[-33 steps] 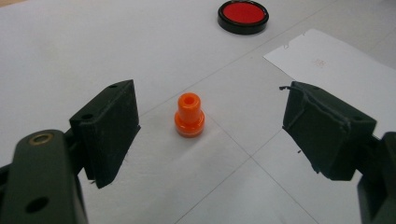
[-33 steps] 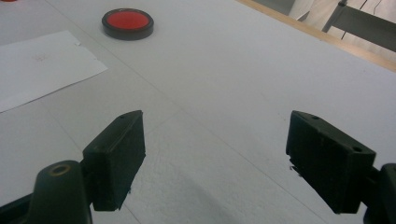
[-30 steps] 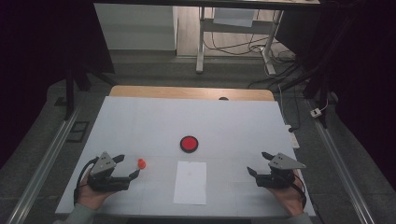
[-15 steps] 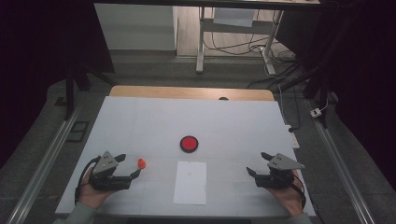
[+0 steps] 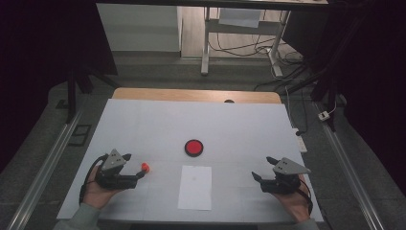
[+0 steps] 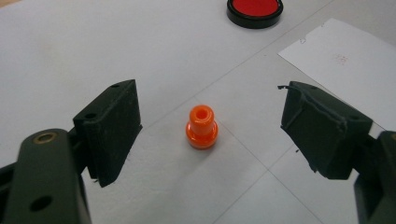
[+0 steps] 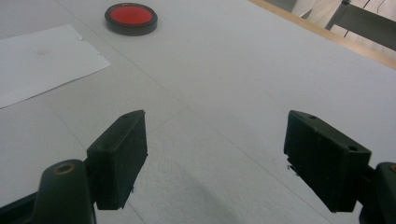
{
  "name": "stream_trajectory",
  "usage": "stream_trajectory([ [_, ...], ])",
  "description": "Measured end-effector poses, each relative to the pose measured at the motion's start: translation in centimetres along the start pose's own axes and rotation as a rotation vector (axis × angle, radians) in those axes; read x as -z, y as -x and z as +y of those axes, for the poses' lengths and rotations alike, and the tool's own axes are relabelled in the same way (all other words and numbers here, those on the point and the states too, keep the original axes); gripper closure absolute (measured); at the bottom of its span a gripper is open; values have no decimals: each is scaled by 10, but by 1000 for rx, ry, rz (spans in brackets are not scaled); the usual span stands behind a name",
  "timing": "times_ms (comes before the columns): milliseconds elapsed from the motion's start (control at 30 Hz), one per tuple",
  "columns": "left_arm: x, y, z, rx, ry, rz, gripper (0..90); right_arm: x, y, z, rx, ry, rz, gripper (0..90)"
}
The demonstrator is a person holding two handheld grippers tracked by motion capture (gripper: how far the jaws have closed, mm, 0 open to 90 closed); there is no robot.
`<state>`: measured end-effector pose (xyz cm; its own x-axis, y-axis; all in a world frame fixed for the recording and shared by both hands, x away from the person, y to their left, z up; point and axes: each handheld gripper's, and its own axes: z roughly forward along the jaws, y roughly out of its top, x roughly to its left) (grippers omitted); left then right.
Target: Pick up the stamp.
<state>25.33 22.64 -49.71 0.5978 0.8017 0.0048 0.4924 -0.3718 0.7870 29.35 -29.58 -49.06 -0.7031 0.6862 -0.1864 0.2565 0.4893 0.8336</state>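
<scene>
A small orange peg (image 5: 145, 166) stands upright on the white table (image 5: 143, 124), near the front left. My left gripper (image 5: 135, 165) is open around it, held low by a hand. In the left gripper view the orange peg (image 6: 201, 127) sits between the two black jaws, touching neither. A red disc in a black rim (image 5: 194, 147) lies at the table's middle, with a white sheet of paper (image 5: 195, 187) just in front of it. My right gripper (image 5: 262, 167) is open at the front right, with bare table between its jaws (image 7: 215, 135).
The table's wooden far edge (image 5: 196, 95) borders a floor with cables and a metal stand (image 5: 239, 43). Rails run along both sides of the table. In the right gripper view the red disc (image 7: 130, 17) and the paper (image 7: 42, 58) lie to the left.
</scene>
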Motion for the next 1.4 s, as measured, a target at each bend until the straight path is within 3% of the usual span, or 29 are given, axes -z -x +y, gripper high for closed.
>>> stream_trajectory([
  [300, -8, -4, 13, -20, -39, -18, 208, -3, -3, 1, 11, -7, 10, 214],
  [600, -29, -12, 25, -40, -119, -29, 219, -5, -5, 1, 21, -17, 14, 216],
  [1033, -40, -9, 17, -69, -178, -48, 269, -5, -5, 0, 24, -23, 13, 218],
  [1400, -46, -9, 11, -75, -209, -58, 394, -5, -4, -1, 22, -28, 8, 220],
])
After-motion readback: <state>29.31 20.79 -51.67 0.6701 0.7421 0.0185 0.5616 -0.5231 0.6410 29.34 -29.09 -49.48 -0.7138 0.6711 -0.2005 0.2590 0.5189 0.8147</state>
